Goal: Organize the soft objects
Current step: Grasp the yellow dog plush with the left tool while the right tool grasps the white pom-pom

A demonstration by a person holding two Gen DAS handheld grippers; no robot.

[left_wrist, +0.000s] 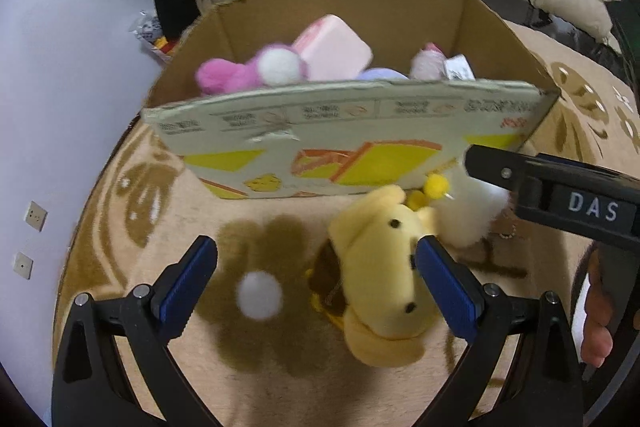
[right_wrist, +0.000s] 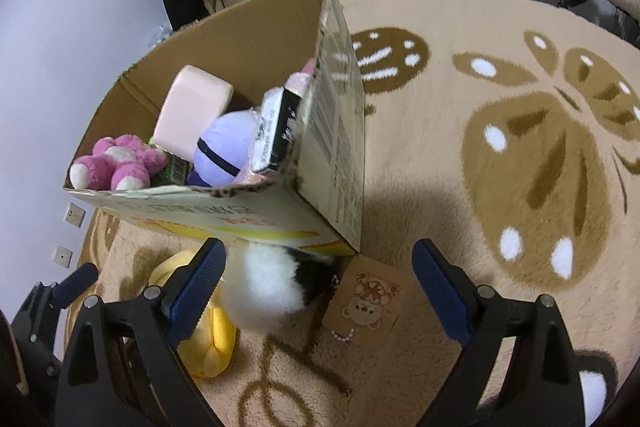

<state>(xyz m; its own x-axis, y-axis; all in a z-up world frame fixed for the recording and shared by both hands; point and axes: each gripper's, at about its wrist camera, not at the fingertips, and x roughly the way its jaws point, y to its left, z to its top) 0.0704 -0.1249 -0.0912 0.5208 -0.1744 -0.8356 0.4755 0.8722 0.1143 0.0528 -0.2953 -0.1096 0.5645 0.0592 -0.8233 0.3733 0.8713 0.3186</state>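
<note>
We log a yellow plush (left_wrist: 380,279) lying on the carpet (right_wrist: 500,155) in front of the cardboard box (left_wrist: 352,139), its head touching the right finger of our left gripper (left_wrist: 316,283), fingers spread wide, nothing gripped; a white-and-black plush (right_wrist: 268,287) beside it, just inside the left finger of our right gripper (right_wrist: 320,291), likewise spread; a pink plush (right_wrist: 116,163) already inside the box
</note>
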